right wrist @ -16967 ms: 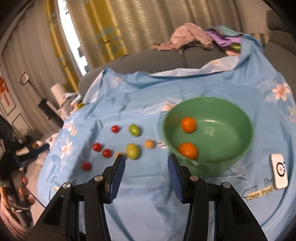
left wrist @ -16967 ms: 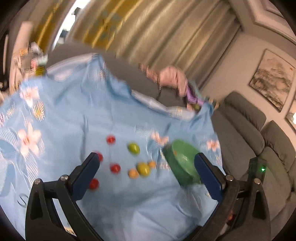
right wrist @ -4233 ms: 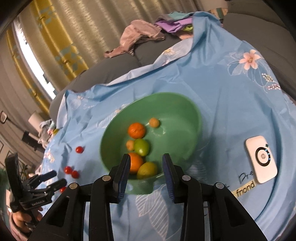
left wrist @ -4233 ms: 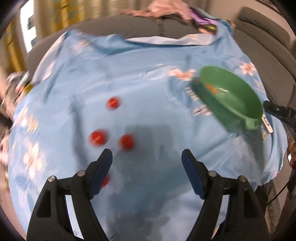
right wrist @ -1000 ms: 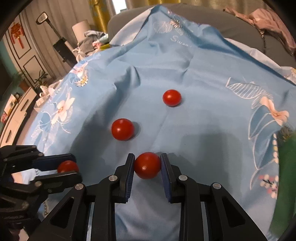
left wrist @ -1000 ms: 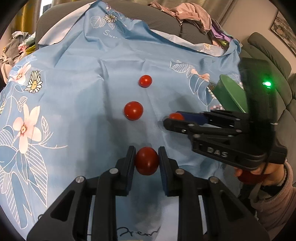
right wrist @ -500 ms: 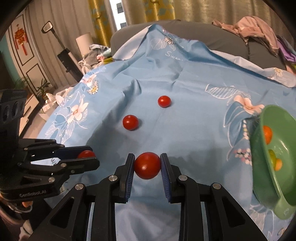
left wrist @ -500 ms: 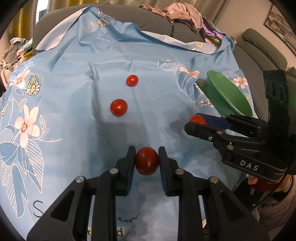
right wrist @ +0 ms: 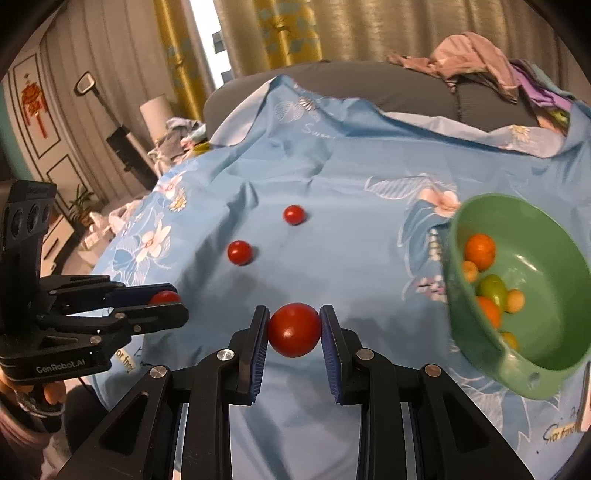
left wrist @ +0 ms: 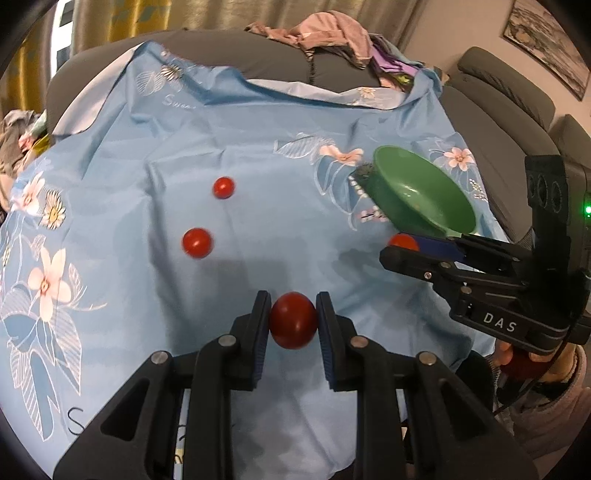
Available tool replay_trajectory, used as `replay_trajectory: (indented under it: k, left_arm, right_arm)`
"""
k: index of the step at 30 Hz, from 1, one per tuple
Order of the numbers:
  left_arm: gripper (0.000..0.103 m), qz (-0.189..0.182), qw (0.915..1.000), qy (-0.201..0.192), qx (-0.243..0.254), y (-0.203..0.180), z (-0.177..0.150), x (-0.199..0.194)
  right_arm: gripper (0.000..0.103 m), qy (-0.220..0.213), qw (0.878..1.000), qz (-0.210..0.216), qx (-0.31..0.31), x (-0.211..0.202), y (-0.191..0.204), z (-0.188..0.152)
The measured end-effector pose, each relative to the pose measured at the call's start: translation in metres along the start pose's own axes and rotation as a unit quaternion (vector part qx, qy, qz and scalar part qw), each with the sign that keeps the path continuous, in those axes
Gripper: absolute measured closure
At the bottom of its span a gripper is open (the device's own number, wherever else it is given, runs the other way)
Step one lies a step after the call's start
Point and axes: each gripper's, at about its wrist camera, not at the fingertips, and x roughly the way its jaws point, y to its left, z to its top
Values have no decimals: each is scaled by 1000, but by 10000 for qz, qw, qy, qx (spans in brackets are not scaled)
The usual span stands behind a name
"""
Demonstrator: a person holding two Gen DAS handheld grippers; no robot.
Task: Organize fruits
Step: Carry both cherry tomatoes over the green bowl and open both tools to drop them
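Note:
My left gripper (left wrist: 293,314) is shut on a red tomato (left wrist: 293,326), held above the blue flowered cloth (left wrist: 258,140). My right gripper (right wrist: 294,325) is shut on another red tomato (right wrist: 294,334). Each gripper shows in the other's view, with its tomato between its fingers: the right gripper (left wrist: 406,245) just below the green bowl (left wrist: 424,199), the left gripper (right wrist: 164,297) at the left. Two more red tomatoes (right wrist: 294,215) (right wrist: 240,252) lie on the cloth. The green bowl (right wrist: 546,295), at the right, holds several orange, yellow and green fruits.
The cloth drapes over a round table; its edge falls away close to both grippers. A grey sofa (left wrist: 498,110) with a pile of clothes (left wrist: 332,33) stands behind. A hand (left wrist: 535,365) holds the right gripper. Curtains (right wrist: 295,33) hang at the back.
Both grippers have risen and drawn back from the cloth with their tomatoes. The right one has shifted toward the green bowl, which now shows its fruit in the right wrist view.

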Motion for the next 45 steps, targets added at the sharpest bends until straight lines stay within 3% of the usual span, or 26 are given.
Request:
replay_trajectory:
  k: [12,25,33,45]
  left_arm:
    - [78,-408,9976,-77,563,-55,48,20]
    - [78,-873,9880,107,1270,-132,94,71]
    - [78,-1017,9848,314,1372,-150,102,101]
    - [78,-918,9827,567,1506,-158,104,130]
  right_arm:
    - [73,-471,9966,-403,552,-39,-57,-4]
    - [73,-728,9874,-791,1165,-58,-119,-12]
    - [73,-777,9821,-993,1402,-62,-144,-18]
    - [73,-739,9805,-1025,1503,-57,-159,-21]
